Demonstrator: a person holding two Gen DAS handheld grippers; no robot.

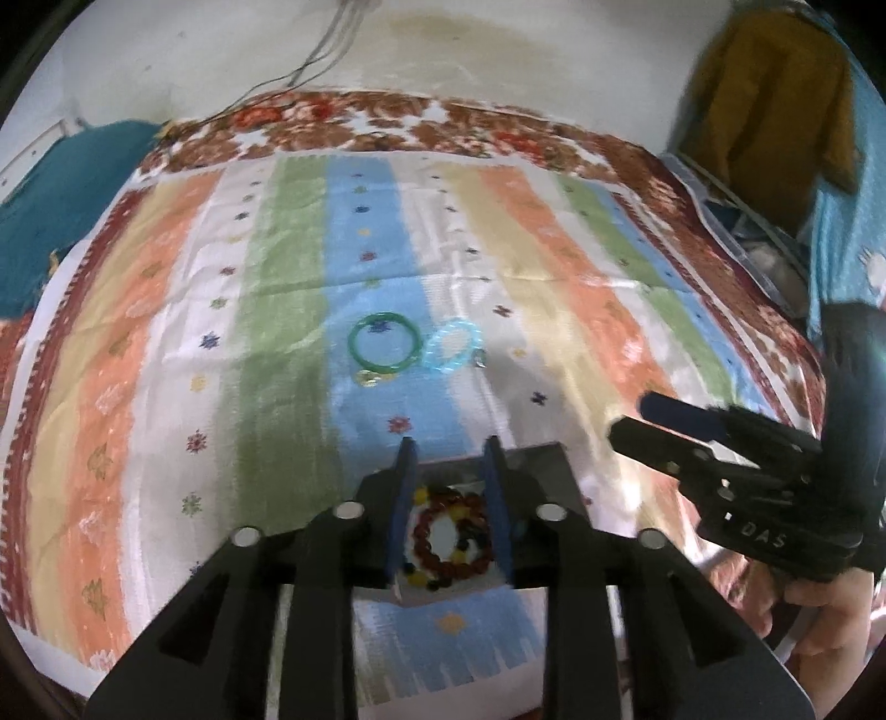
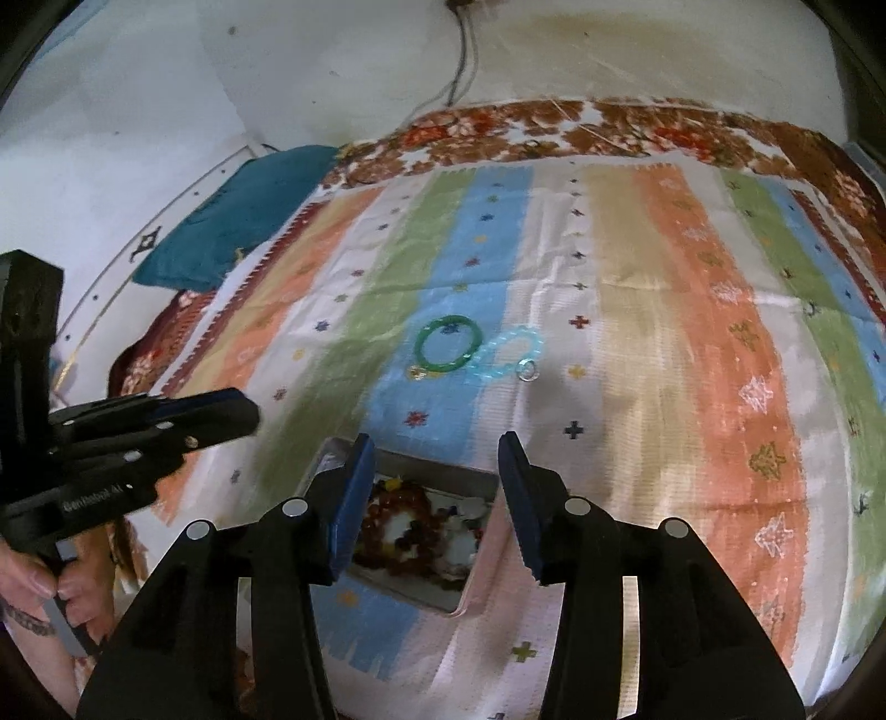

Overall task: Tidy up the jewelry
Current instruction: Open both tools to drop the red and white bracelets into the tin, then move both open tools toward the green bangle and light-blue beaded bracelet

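A small metal tray (image 1: 545, 459) lies on the striped cloth and holds a red-brown bead bracelet (image 1: 453, 534) and yellow and dark beads. The tray (image 2: 443, 471) and the bracelet (image 2: 407, 526) also show in the right wrist view. My left gripper (image 1: 449, 448) is open above the tray, empty. My right gripper (image 2: 434, 448) is open above the same tray, empty. Further off lie a green bangle (image 1: 383, 348), a light blue bead bracelet (image 1: 453, 347), a small ring (image 2: 526, 369) and a small gold piece (image 1: 370, 378).
The striped cloth (image 1: 166, 332) covers a bed with a floral sheet (image 1: 387, 122). A teal pillow (image 2: 232, 221) lies at the far left. Cables (image 1: 326, 44) hang on the wall. Clothing (image 1: 775, 99) hangs at the right.
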